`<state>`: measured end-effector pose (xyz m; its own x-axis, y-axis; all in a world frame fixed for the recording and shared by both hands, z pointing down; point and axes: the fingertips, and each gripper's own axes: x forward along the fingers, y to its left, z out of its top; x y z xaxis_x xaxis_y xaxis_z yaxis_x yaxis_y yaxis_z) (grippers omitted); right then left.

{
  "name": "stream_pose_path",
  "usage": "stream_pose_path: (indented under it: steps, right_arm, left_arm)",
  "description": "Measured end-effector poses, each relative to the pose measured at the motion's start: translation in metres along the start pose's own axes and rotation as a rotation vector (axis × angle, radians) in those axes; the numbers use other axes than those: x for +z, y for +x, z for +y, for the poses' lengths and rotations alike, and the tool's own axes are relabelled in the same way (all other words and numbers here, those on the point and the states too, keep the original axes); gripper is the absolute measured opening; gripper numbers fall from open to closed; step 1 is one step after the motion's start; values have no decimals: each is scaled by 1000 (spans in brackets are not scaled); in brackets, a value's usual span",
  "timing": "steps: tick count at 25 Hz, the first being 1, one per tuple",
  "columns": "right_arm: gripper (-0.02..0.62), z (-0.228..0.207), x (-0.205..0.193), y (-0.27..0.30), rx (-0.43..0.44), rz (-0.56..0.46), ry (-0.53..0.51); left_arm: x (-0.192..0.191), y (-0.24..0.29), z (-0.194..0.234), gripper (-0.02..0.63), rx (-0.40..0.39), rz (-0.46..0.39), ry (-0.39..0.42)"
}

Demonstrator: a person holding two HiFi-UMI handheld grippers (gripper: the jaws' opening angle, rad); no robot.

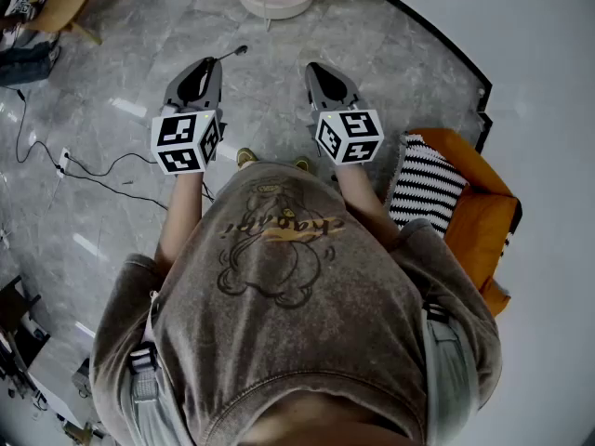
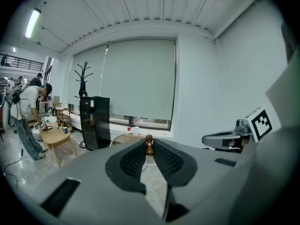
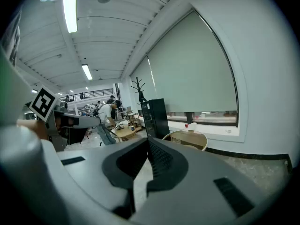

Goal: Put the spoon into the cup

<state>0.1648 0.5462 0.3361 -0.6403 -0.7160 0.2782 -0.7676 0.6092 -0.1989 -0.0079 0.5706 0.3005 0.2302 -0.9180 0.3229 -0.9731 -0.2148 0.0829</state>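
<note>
- The left tool (image 1: 205, 64) pinches the spoon (image 1: 232, 55). The spoon's thin shaft sticks out past the jaw tips toward the far round tabletop (image 1: 277, 6), and its dark end hangs above the grey floor (image 1: 112, 82).
- In the left gripper view the spoon (image 2: 149, 145) shows as a brown knobbed piece clamped between the 2 pads (image 2: 133, 161).
- The right tool (image 1: 317, 68) is pressed together with nothing in it, beside the left one and apart from it.
- An orange chair (image 1: 488, 221) with a striped cushion (image 1: 426, 186) stands at the right.
</note>
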Motion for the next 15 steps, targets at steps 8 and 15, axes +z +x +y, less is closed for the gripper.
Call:
stream_pose_path:
  steps: [8, 15]
  right_arm:
    - [18, -5, -2, 6, -5, 1, -4]
    - [20, 10, 2, 9, 4, -40, 26]
  left_arm:
    - [-1, 6, 4, 58, 7, -4, -1]
    - [-2, 5, 16, 58, -7, -11, -5]
